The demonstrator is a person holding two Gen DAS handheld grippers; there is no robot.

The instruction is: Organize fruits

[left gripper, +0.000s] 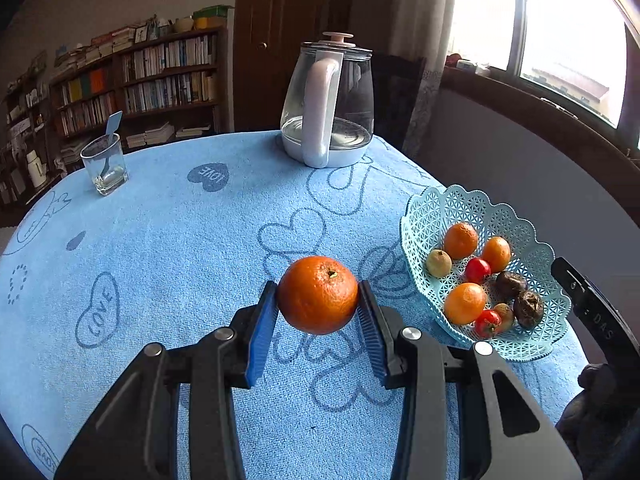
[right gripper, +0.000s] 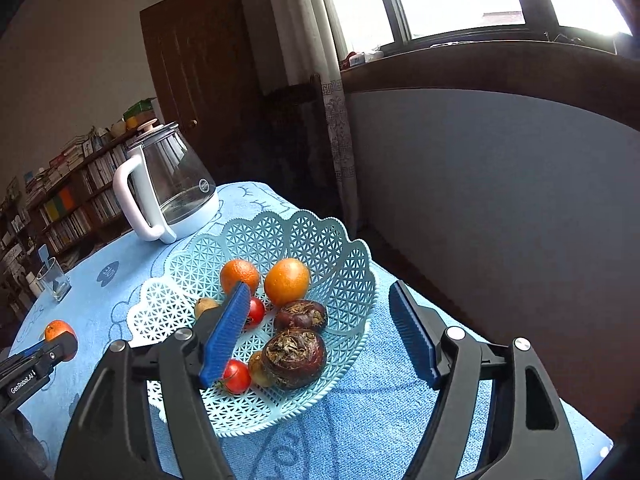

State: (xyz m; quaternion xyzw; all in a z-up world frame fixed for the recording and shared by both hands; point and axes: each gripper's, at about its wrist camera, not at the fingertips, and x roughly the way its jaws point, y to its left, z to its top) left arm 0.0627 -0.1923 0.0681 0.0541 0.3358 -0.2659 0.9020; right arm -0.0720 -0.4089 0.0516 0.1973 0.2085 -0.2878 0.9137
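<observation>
My left tool (left gripper: 318, 308) is clamped on an orange (left gripper: 318, 294) above the worktop (left gripper: 180, 240), left of the basket (right gripper: 340, 248). My right tool (right gripper: 320, 334) gapes apart over the basket, gripping nothing.

The right gripper's blue ribbed pad (right gripper: 224, 334) hides part of a small red tomato (right gripper: 256, 312) and the pale-blue lattice plastic basket (right gripper: 352, 264). Bookshelf spines (left gripper: 168, 76) are too small to read.
</observation>
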